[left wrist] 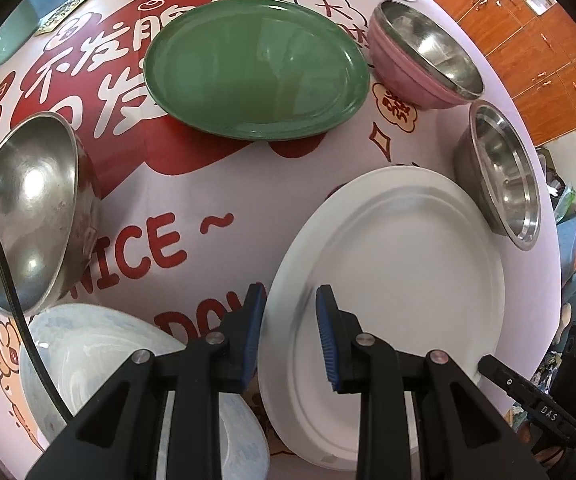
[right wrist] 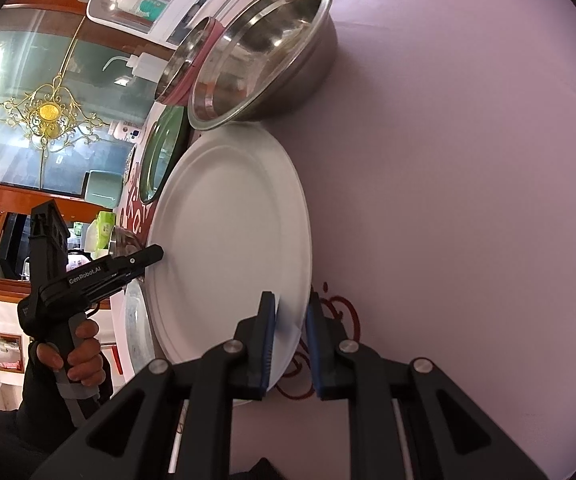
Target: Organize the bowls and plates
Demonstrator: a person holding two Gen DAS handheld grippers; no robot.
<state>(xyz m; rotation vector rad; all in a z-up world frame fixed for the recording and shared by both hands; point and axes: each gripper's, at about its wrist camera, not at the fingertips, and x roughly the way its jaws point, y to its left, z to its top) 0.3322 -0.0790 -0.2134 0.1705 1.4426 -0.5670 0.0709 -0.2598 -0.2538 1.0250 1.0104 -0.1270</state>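
Right gripper [right wrist: 291, 322] rolled sideways, jaws straddling the near rim of the white plate [right wrist: 231, 240], blue pads either side of the edge, pinching it or very nearly; contact not fully clear. Left gripper [left wrist: 291, 316] pointing down and forward, jaws spread, the right pad over the plate's rim, the left pad over the bare surface [left wrist: 207, 184], gripping nothing. White plate [left wrist: 400, 264] smooth, matte, round with a shallow raised rim, lying on the printed surface. Just beyond it, 1 steel bowl [left wrist: 504, 176]; further back, a pink bowl with steel lining [left wrist: 424, 56] and a glossy green plate [left wrist: 255, 68]. To the left, 1 more steel bowl [left wrist: 27, 216] and a pale blue dish [left wrist: 99, 344].
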